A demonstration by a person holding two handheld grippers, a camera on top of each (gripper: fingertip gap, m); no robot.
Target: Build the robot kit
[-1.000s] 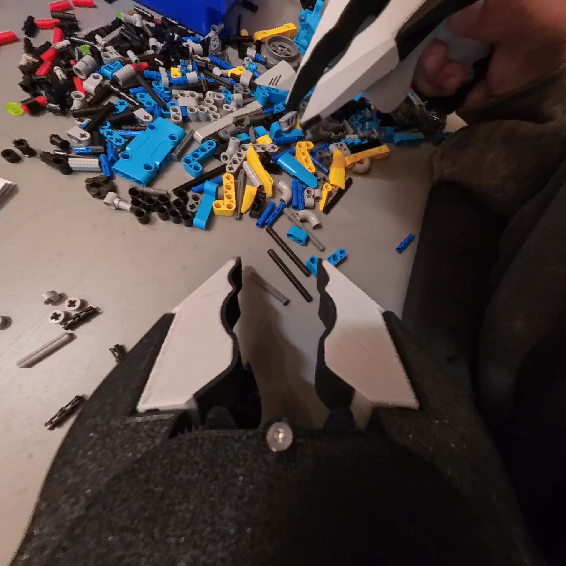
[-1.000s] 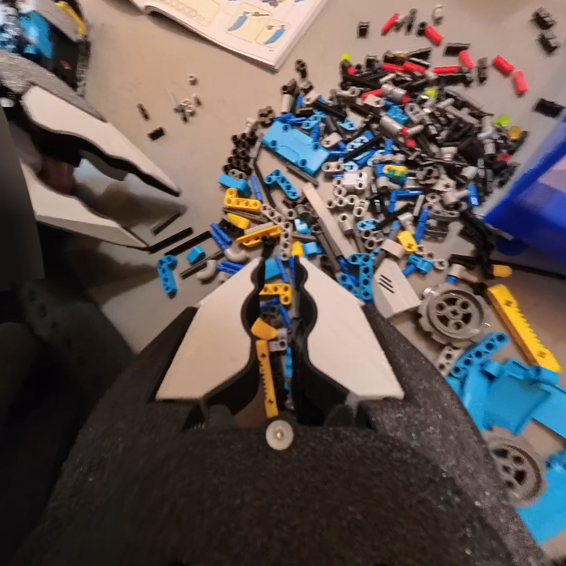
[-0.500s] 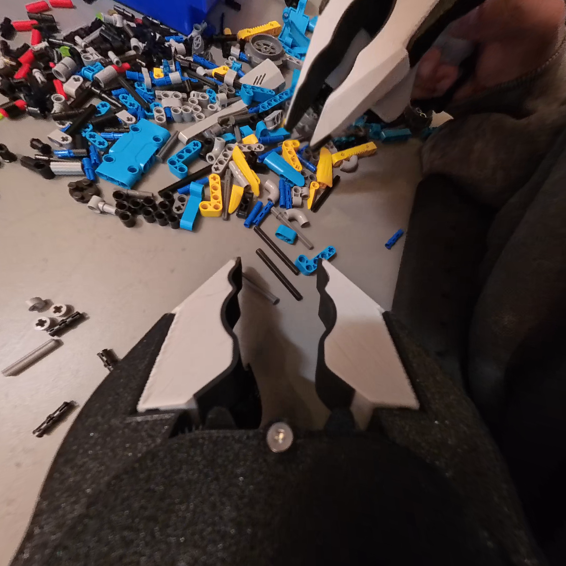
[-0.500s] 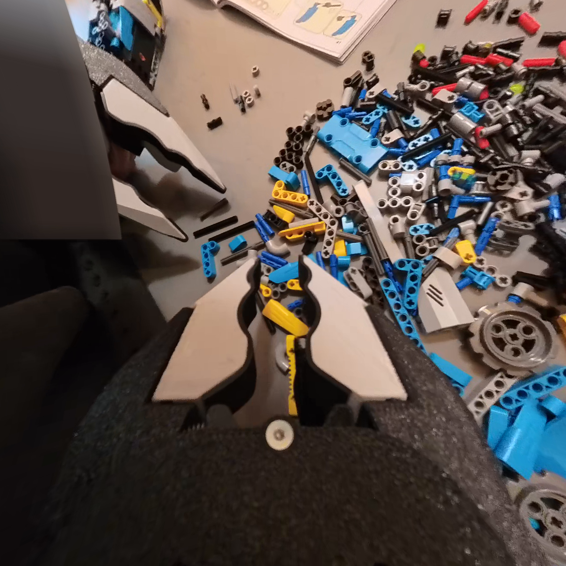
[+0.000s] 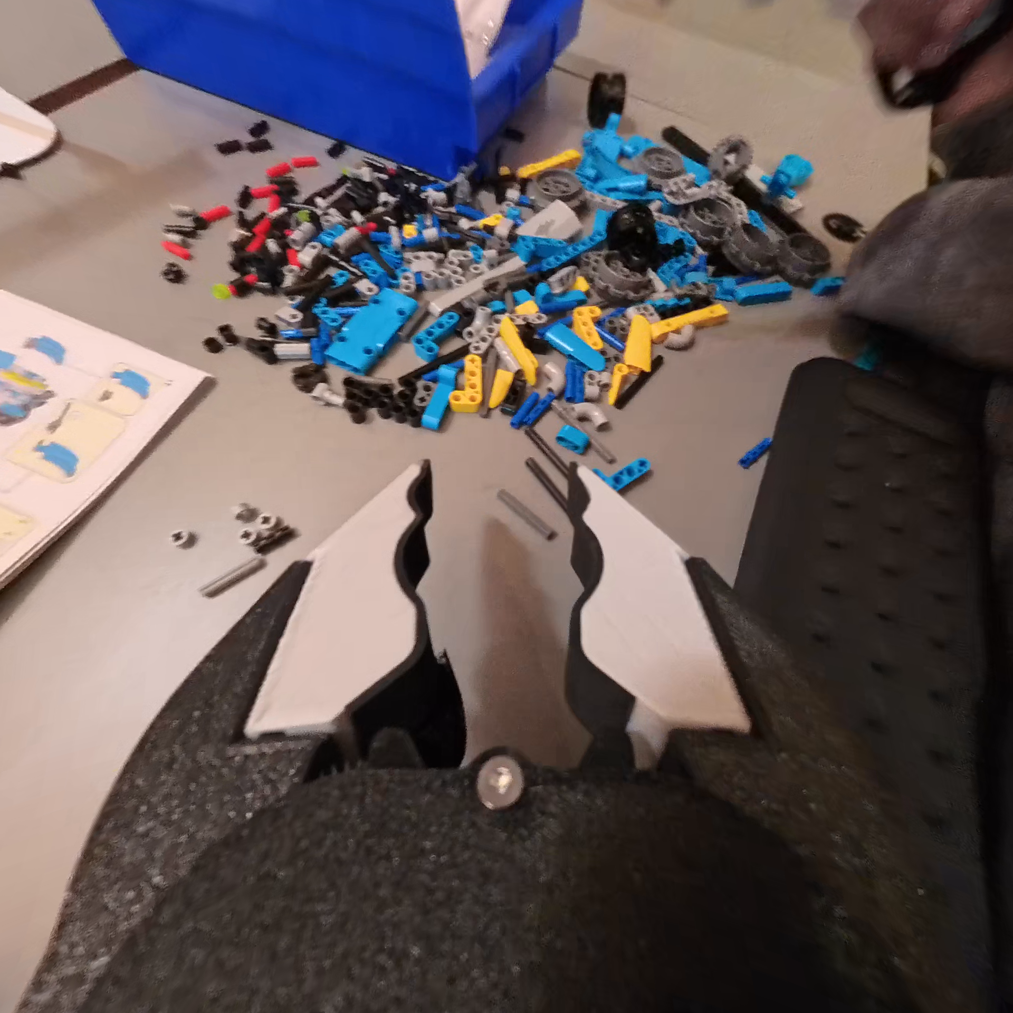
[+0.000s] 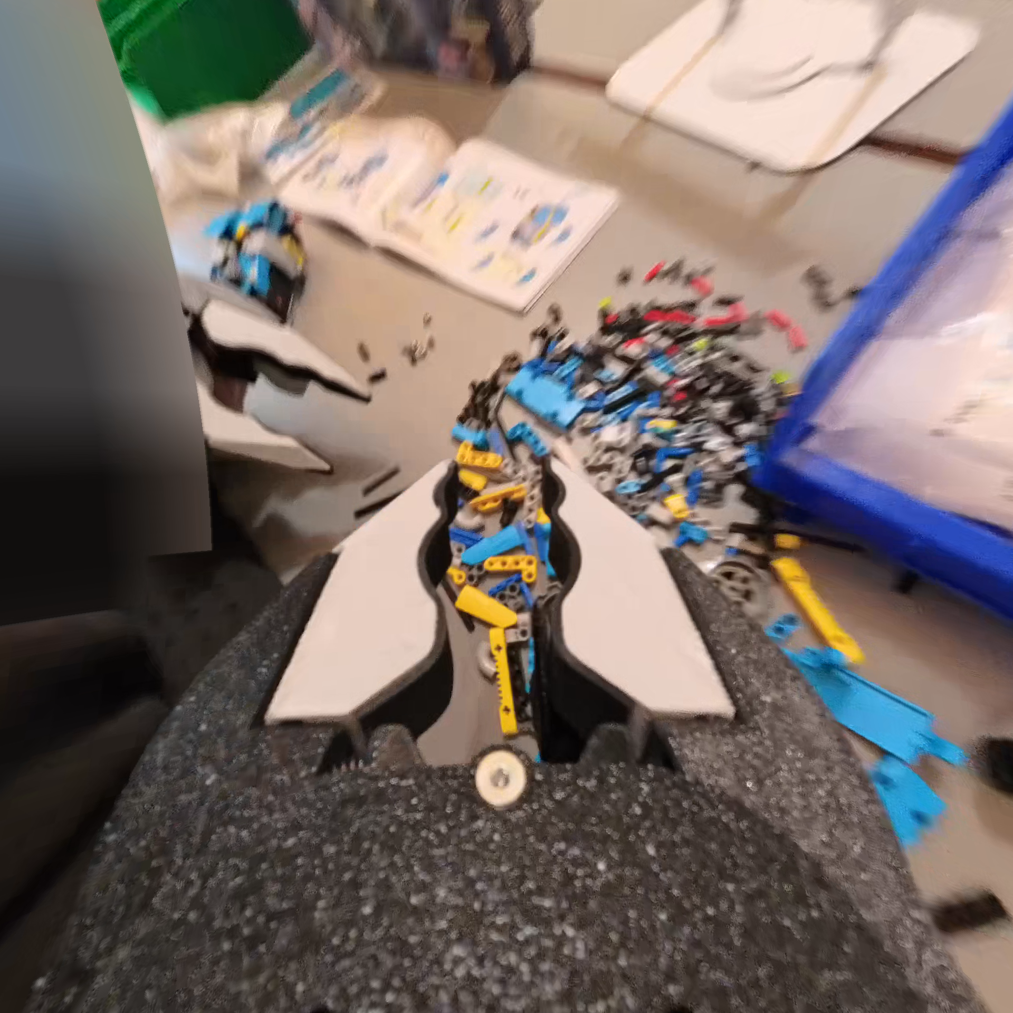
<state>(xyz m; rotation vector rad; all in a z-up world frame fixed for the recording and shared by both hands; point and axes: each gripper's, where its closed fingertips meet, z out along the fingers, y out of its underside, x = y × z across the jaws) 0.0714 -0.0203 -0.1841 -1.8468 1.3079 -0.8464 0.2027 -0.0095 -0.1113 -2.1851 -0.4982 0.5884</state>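
A pile of small building pieces (image 5: 493, 307), blue, yellow, grey, black and red, lies on the grey table. My left gripper (image 5: 499, 468) is open and empty, low over bare table at the pile's near edge. A short grey axle (image 5: 526, 514) lies between its fingertips, and two black axles (image 5: 542, 477) lie by its right finger. My right gripper (image 6: 500, 465) is open and empty, raised over the yellow and blue pieces of the pile (image 6: 630, 416); this view is blurred. The left gripper (image 6: 348, 433) shows open at its left.
A blue bin (image 5: 340, 71) stands behind the pile, at the right in the right wrist view (image 6: 904, 438). An open instruction booklet (image 5: 71, 427) lies left. A small part-built model (image 6: 257, 252) sits far left. Grey wheels (image 5: 619, 271) lie in the pile. A dark sleeve (image 5: 877, 548) fills the right side. There is about 15 cm between the tips of the two grippers. From the left gripper's tips to the small part-built model (image 6: 257, 252) is close to 20 cm.
My right gripper has lifted up and back from the pile and left the left wrist view. My left gripper has pulled back, so more of the table shows. Both stay open.
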